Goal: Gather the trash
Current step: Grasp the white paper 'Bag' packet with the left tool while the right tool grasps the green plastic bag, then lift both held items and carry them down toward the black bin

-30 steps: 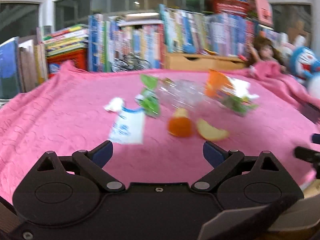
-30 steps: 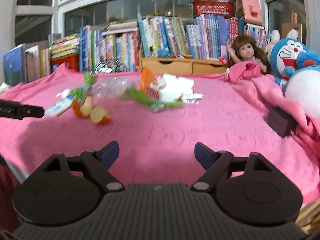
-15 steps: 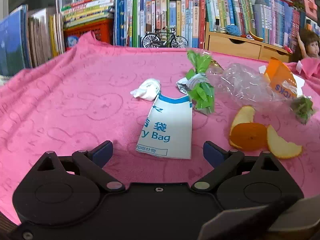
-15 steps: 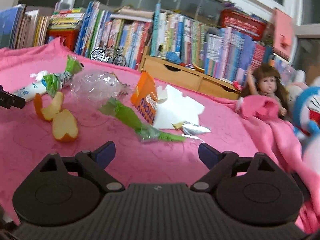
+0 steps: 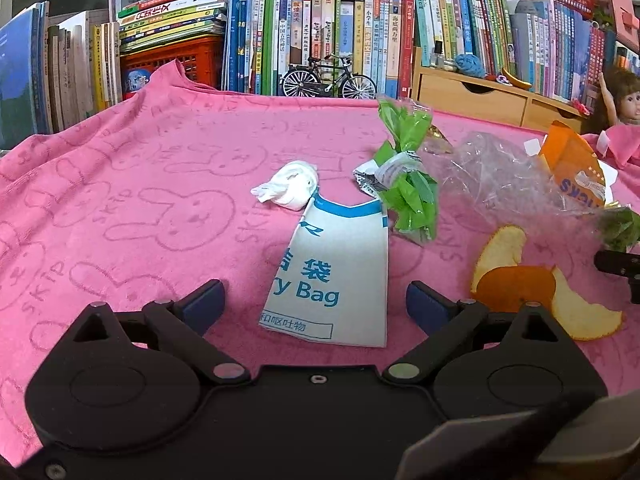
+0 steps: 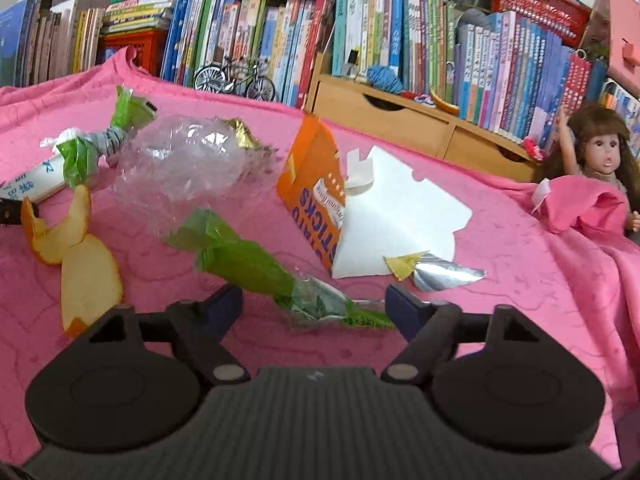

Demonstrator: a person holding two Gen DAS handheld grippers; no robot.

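Trash lies scattered on a pink cloth (image 5: pixel 120 208). A white and blue paper bag (image 5: pixel 336 268) sits flat between the fingers of my open left gripper (image 5: pixel 316 300). Beyond it are a crumpled white tissue (image 5: pixel 290 188), a green wrapper (image 5: pixel 408 184), clear crumpled plastic (image 5: pixel 492 176) and orange peel (image 5: pixel 520 276). My right gripper (image 6: pixel 314 304) is open, with a green wrapper (image 6: pixel 256 264) lying between its fingertips. Past that are an orange snack box (image 6: pixel 316 188) with white card (image 6: pixel 400 216), a silver foil scrap (image 6: pixel 444 276), clear plastic (image 6: pixel 188 160) and orange peel (image 6: pixel 86 280).
Rows of books (image 5: pixel 340 32) line the back, with a model bicycle (image 5: pixel 328 80) and a wooden drawer unit (image 6: pixel 400 120) at the cloth's far edge. A doll (image 6: pixel 600 160) lies under pink cloth at the right. The cloth's left side (image 5: pixel 80 240) holds no trash.
Both grippers have moved forward and lower toward the trash. The left one now straddles the paper bag; the right one has closed in on the green wrapper. Both stay open.
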